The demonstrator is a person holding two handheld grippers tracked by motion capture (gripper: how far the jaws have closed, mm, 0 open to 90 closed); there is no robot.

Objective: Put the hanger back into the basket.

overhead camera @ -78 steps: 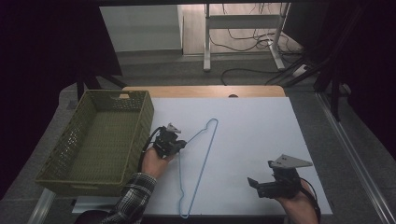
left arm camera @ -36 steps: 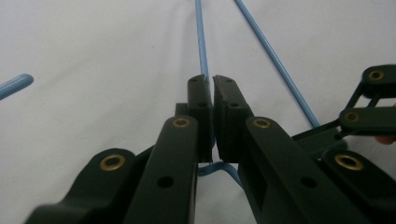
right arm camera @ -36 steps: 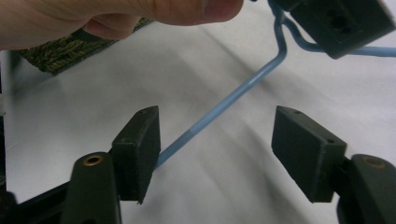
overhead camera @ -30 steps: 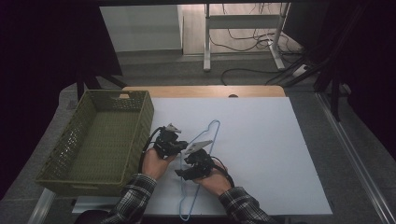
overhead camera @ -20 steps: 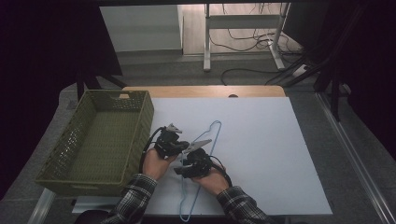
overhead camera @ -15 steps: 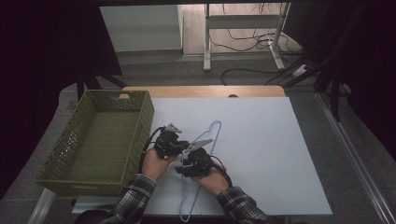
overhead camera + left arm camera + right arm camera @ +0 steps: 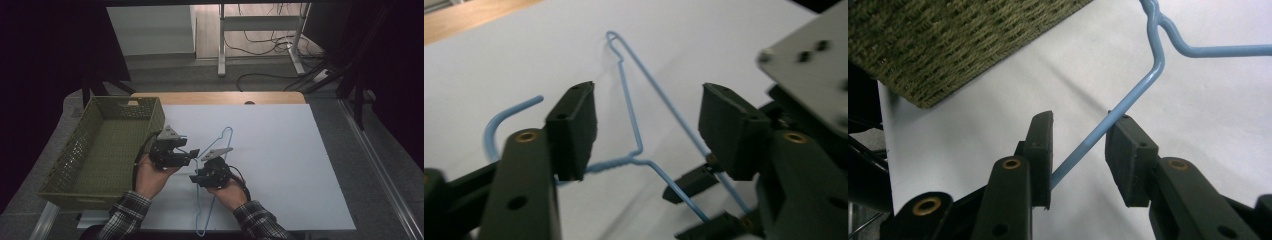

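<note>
Here, lines by label.
Hanger: a blue wire coat hanger point(image 7: 221, 150) lies flat on the white worktop point(image 7: 280, 150), centre of the high view, its hook end toward the olive woven basket point(image 7: 75, 165) at left.
Left tongs point(image 7: 192, 152): jaws spread wide, holding nothing; in the left gripper view the twisted neck sits between them, likely to steady that end.
Right tongs point(image 7: 1078, 150): jaws partly apart, straddling one wire arm without clamping it; seemingly lined up for a pinch.
Basket: sits just beside the hook, perhaps the destination.
</note>
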